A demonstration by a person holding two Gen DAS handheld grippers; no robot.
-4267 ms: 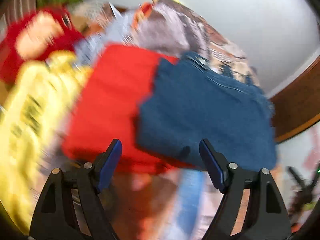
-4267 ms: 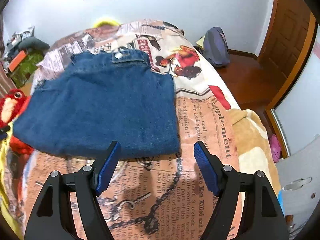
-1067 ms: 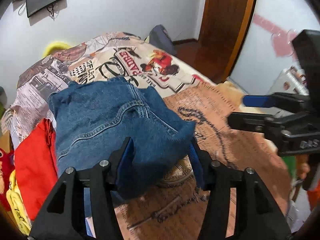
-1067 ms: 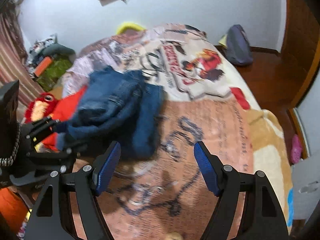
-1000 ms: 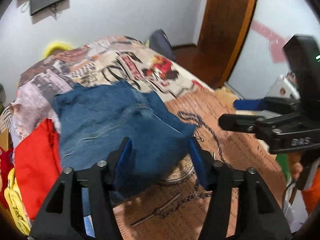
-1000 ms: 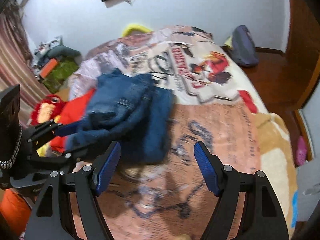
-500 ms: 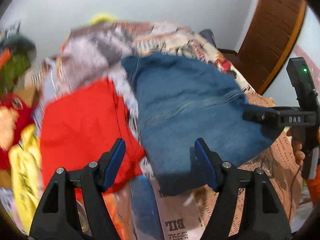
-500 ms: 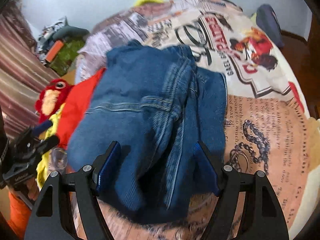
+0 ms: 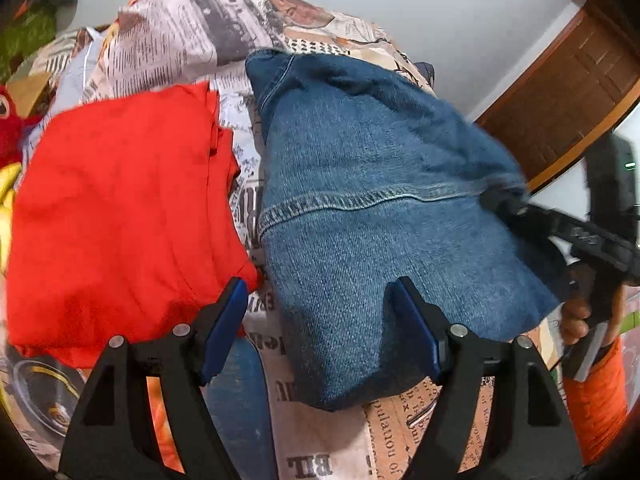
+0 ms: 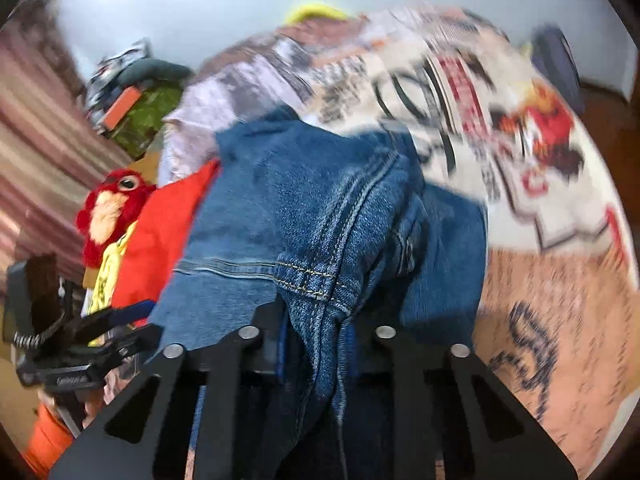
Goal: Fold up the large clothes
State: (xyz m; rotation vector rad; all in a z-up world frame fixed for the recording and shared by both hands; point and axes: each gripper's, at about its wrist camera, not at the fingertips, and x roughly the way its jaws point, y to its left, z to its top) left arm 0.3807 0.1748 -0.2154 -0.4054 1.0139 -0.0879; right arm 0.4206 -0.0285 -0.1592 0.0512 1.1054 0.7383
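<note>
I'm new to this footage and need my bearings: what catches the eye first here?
The blue denim garment dominates, bunched on the newspaper-print bedspread, with the right gripper shut on its seamed edge. Beside it lies a bright red folded garment, and the left gripper hovers open over both.

Blue denim jeans [image 9: 380, 208]; red garment [image 9: 120, 216]; newsprint-patterned bedspread [image 9: 192, 32].

The bed with newspaper-print cover [image 9: 192, 36] carries folded blue denim jeans [image 9: 360, 200] beside a folded red garment [image 9: 120, 208] (edges near).
</note>
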